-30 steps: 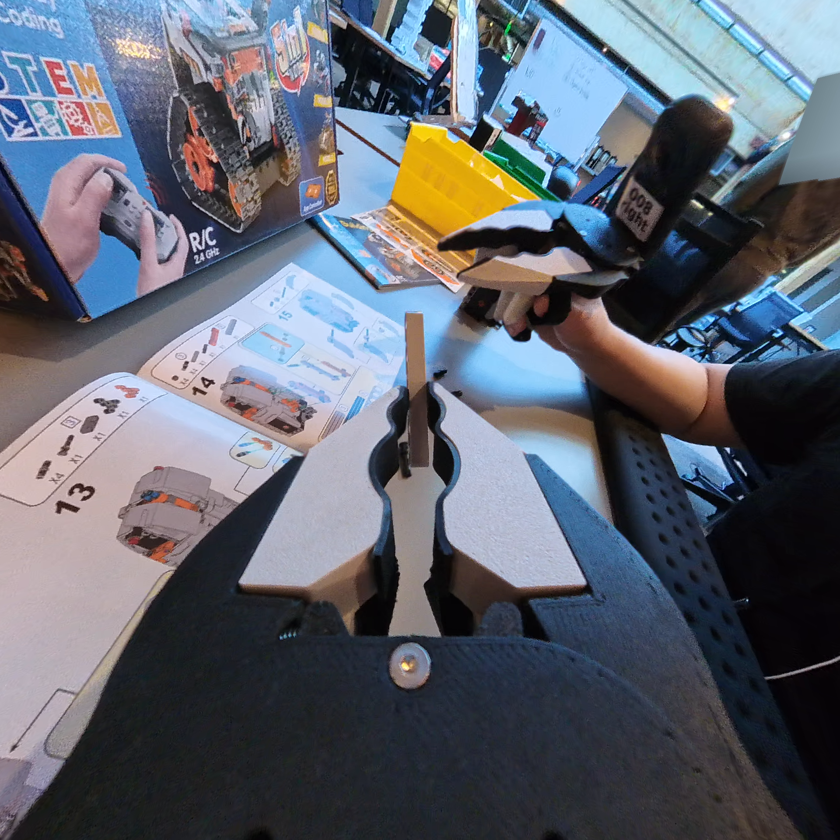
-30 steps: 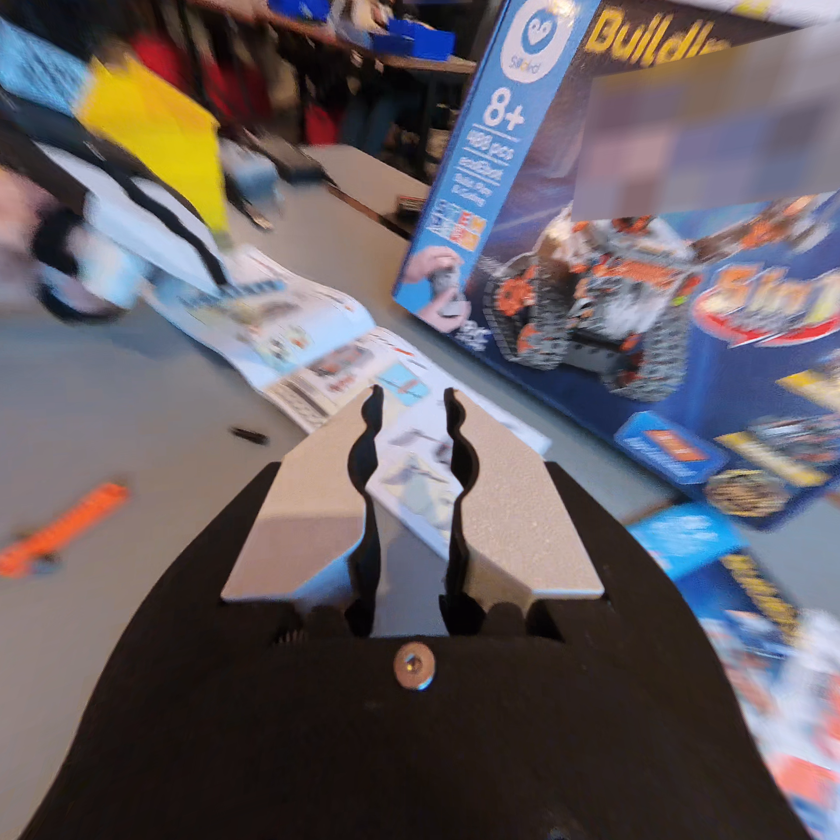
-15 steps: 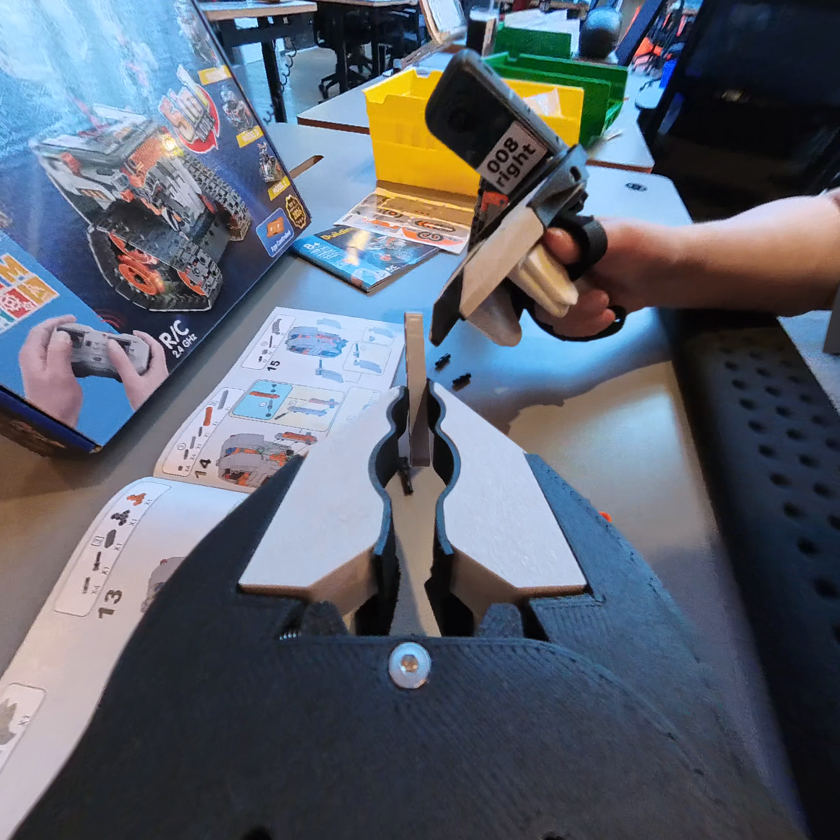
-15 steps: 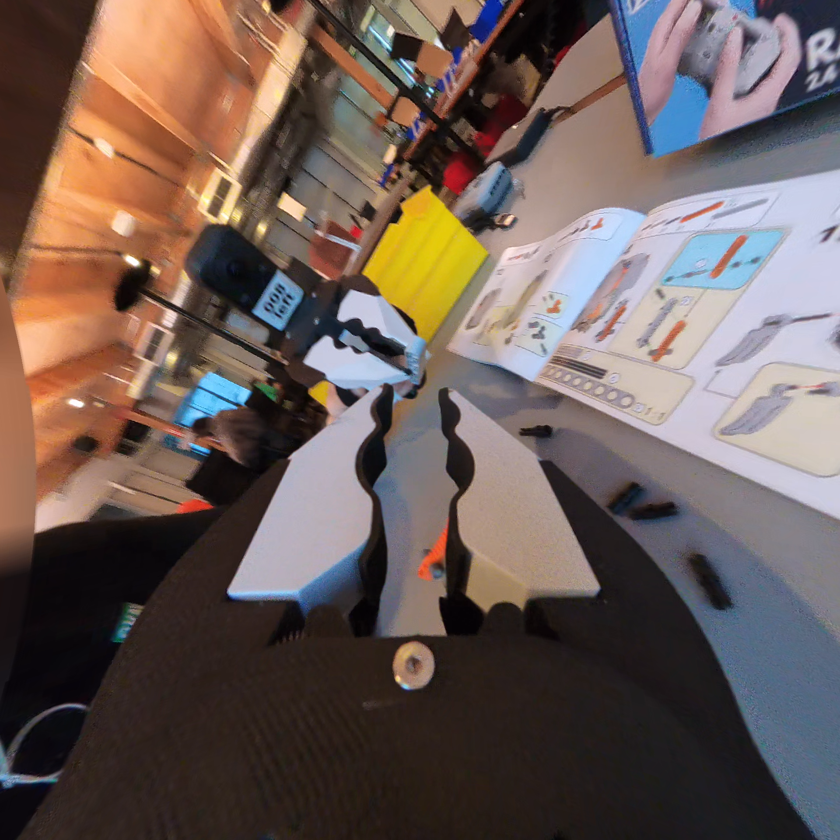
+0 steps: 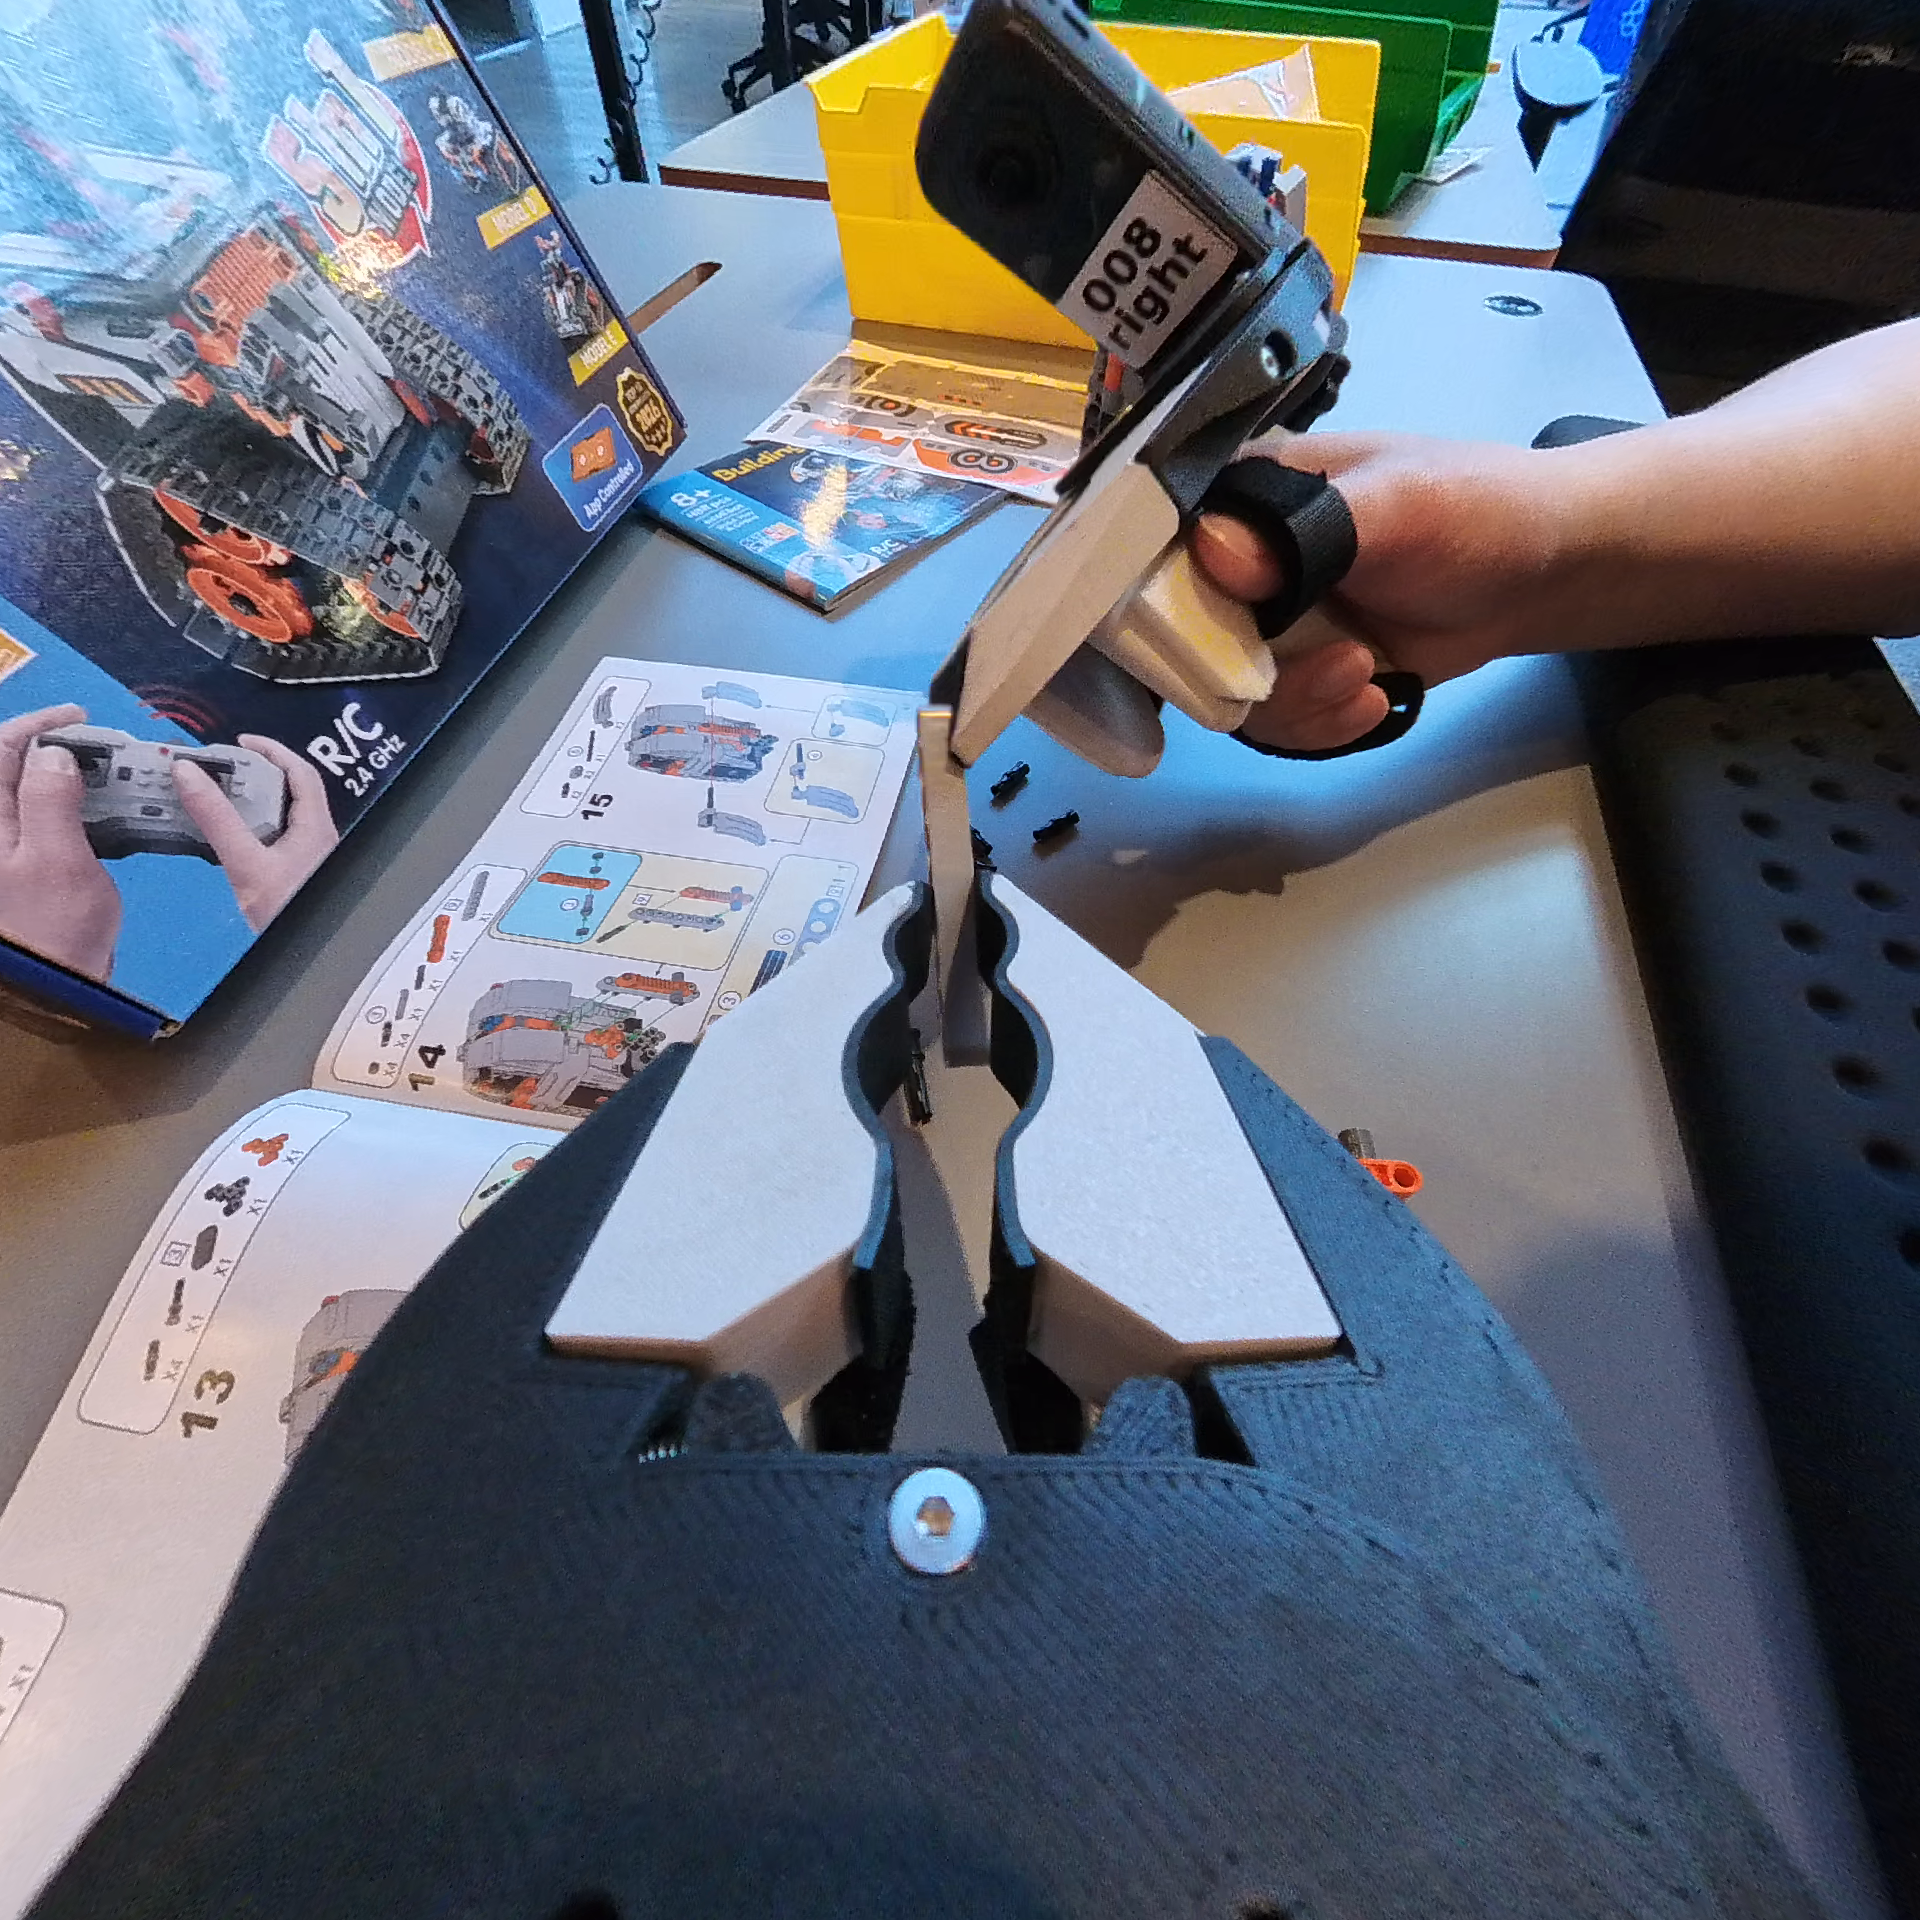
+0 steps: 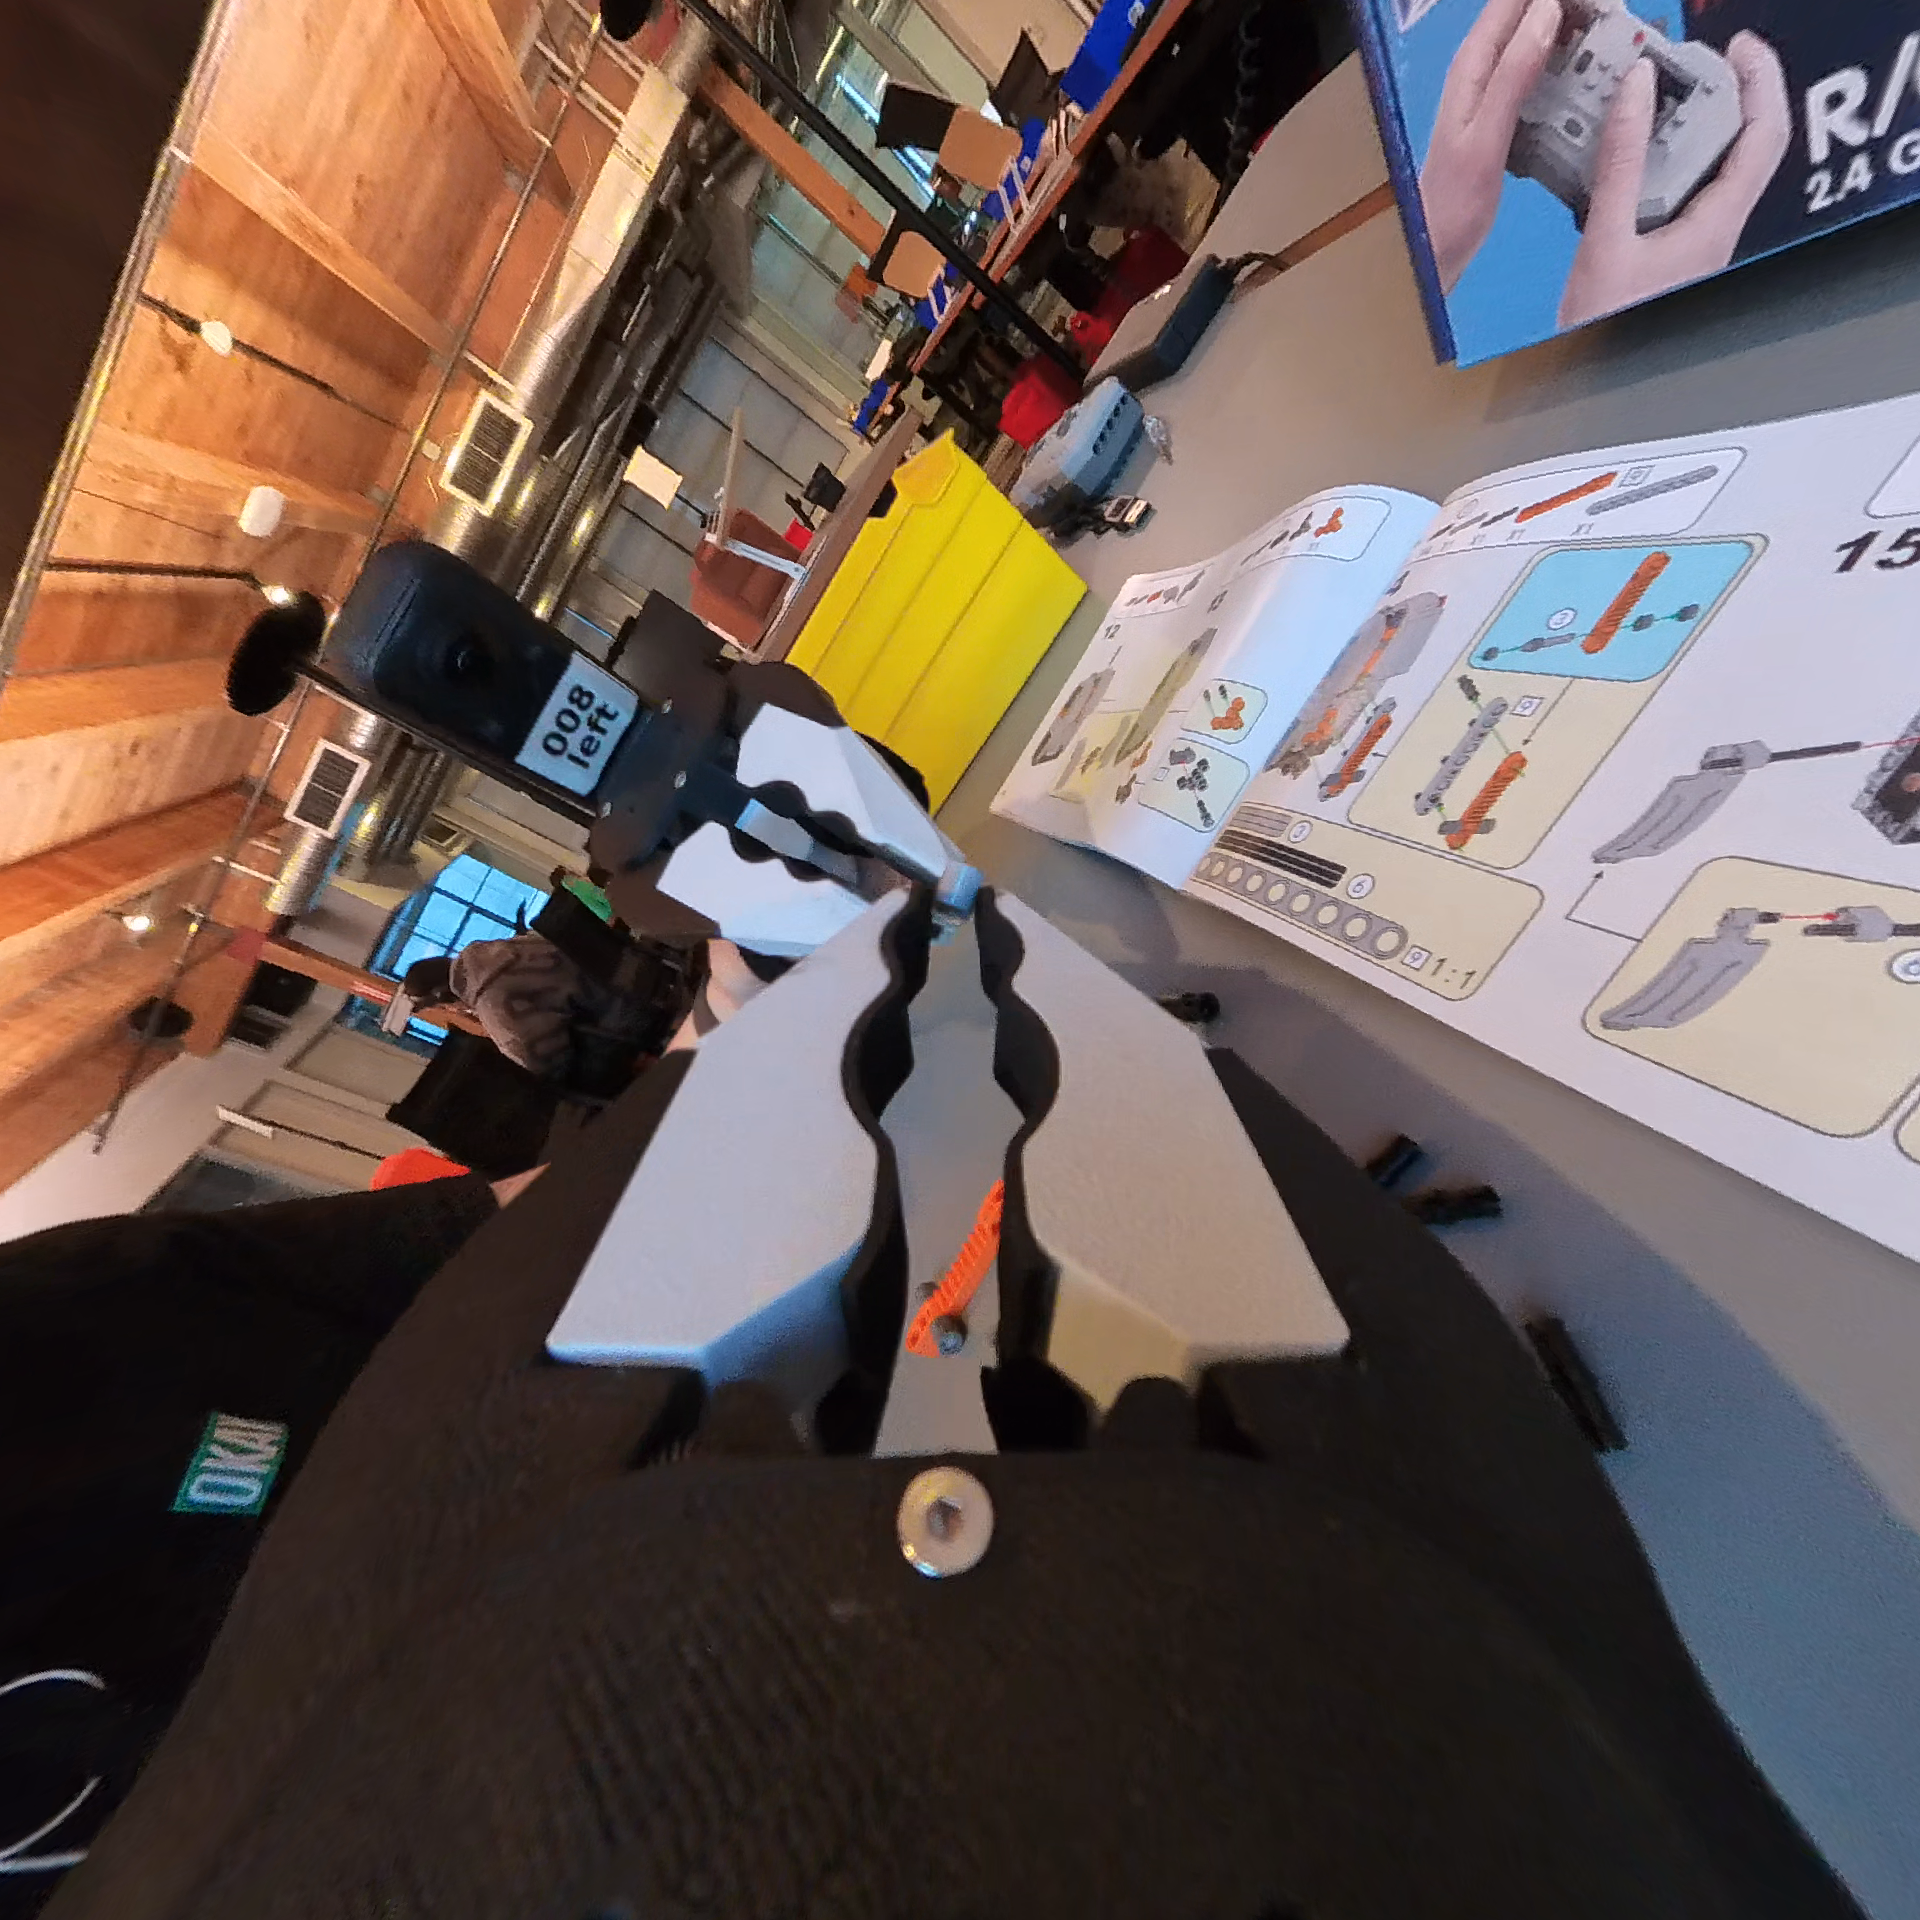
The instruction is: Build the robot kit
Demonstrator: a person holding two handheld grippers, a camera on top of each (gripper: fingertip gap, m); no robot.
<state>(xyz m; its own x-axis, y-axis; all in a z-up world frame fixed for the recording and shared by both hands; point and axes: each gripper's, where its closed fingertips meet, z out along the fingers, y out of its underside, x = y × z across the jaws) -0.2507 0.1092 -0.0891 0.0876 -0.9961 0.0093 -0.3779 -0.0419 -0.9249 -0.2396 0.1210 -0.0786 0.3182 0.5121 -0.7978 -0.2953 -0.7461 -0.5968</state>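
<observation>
My left gripper is shut on a flat grey beam that stands upright between its fingers, with a small black pin on its side. My right gripper, held in a hand, comes down from the upper right. Its jaws stand narrowly apart around the beam's top end. In the left wrist view the right gripper meets the beam's top. The left gripper shows just beyond my right fingertips.
An open instruction booklet lies on the grey table, with a big toy box behind it. An orange beam and black pins lie loose. A yellow bin, green bin and small booklet stand farther back. Left and right tips are no more than a few centimetres apart.
The right gripper swung round and came down onto the top end of the beam, its jaws narrower than before. The left gripper still holds the beam and has tilted a little.
</observation>
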